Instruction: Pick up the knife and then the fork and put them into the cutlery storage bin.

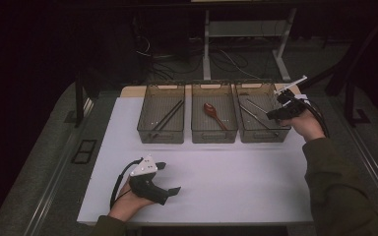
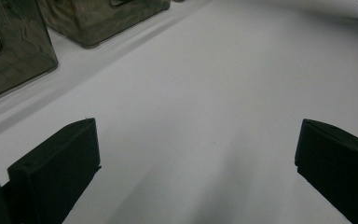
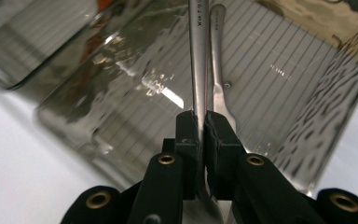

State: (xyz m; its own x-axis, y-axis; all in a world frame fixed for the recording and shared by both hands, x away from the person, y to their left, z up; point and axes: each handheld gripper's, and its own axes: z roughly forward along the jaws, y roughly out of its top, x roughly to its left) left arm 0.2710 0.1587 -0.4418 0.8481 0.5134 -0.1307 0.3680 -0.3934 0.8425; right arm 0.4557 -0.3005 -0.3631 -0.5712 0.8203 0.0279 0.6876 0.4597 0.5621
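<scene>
**Metal utensil pinched over the right-hand bin**

My right claw (image 3: 201, 122) is clenched on the handle of a metal utensil (image 3: 197, 56), which runs straight out from between the pads. I hold it over the right bin (image 1: 261, 133), the one nearest the bench's right edge; in the high view my right claw (image 1: 286, 109) sits at that bin's right rim. A second metal utensil (image 3: 218, 70) lies on the bin's ribbed floor just beside the held one. My left claw (image 1: 170, 178) rests near the bench's front-left corner, jaws spread wide over bare white surface, grasping nothing. The middle bin holds a brown spoon (image 1: 213, 113), the left bin dark chopsticks (image 1: 168, 118).
</scene>
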